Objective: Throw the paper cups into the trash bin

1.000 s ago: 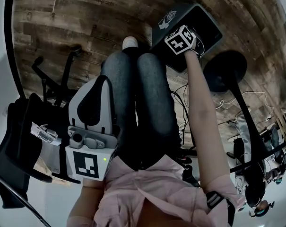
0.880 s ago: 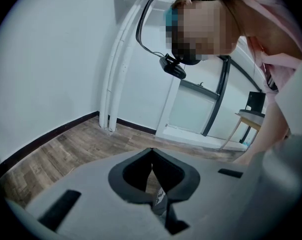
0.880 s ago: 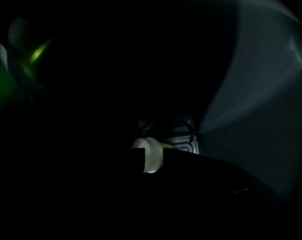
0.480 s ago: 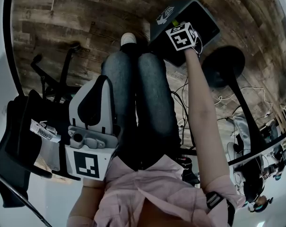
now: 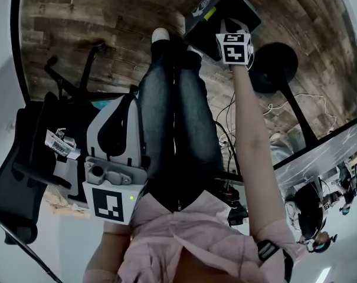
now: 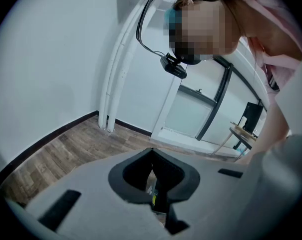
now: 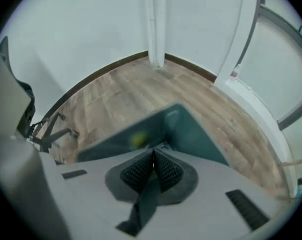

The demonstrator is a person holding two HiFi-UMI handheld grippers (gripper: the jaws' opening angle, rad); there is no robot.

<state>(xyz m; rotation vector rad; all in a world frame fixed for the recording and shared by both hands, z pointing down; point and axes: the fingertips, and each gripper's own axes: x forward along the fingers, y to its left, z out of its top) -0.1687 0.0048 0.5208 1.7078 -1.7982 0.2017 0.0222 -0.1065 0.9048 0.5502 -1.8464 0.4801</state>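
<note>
Bin (image 5: 224, 12): dark, box-shaped, open-topped, standing on the wood-plank floor (image 5: 107, 22) just ahead of the person's shoe (image 5: 160, 35). The right tool (image 7: 153, 160) hung over its near rim, ribbed pads pressed together on nothing. The left tool (image 6: 151, 170), smooth grey, was at the waist, jaws likewise together. Planks showed left of the bin. A round black stand base (image 5: 272, 66) sat just right.
</note>
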